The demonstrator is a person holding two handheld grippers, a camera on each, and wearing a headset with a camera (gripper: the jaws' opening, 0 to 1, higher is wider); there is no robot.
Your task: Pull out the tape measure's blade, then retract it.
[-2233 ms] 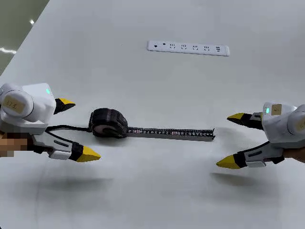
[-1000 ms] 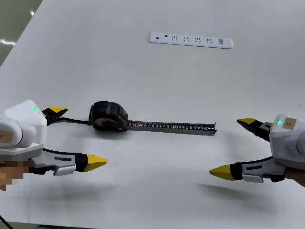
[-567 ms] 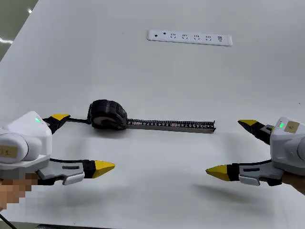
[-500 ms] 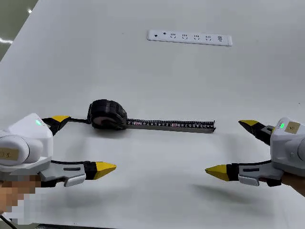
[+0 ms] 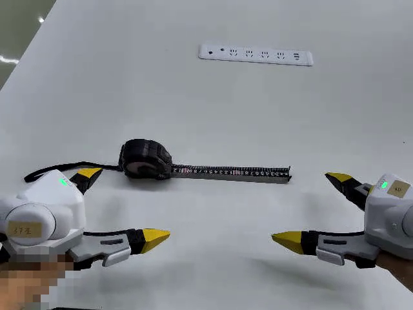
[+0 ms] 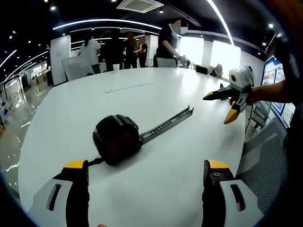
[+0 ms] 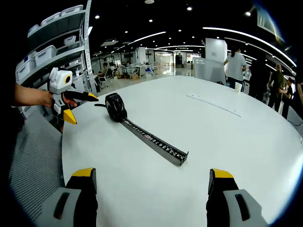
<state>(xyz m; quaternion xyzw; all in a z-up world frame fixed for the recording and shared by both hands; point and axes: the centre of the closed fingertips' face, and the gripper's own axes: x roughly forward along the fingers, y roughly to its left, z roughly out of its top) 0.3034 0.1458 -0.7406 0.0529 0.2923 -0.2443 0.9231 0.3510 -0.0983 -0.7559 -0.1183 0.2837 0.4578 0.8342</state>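
The left gripper (image 5: 127, 204) and right gripper (image 5: 305, 206) hover nearer than the tape measure (image 5: 146, 160), fingers (image 5: 153, 236) spread wide and empty. The tape measure lies on the desk (image 5: 193, 103), its blade (image 5: 232, 172) drawn out toward the right gripper: pulling looks done, retracting remains. A power strip (image 5: 255, 55) lies beyond it.

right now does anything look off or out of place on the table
Nothing spilled or damaged. Only oddity: the blade of the tape measure lies extended on the table, unheld; left gripper and right gripper hover open, clear of it.
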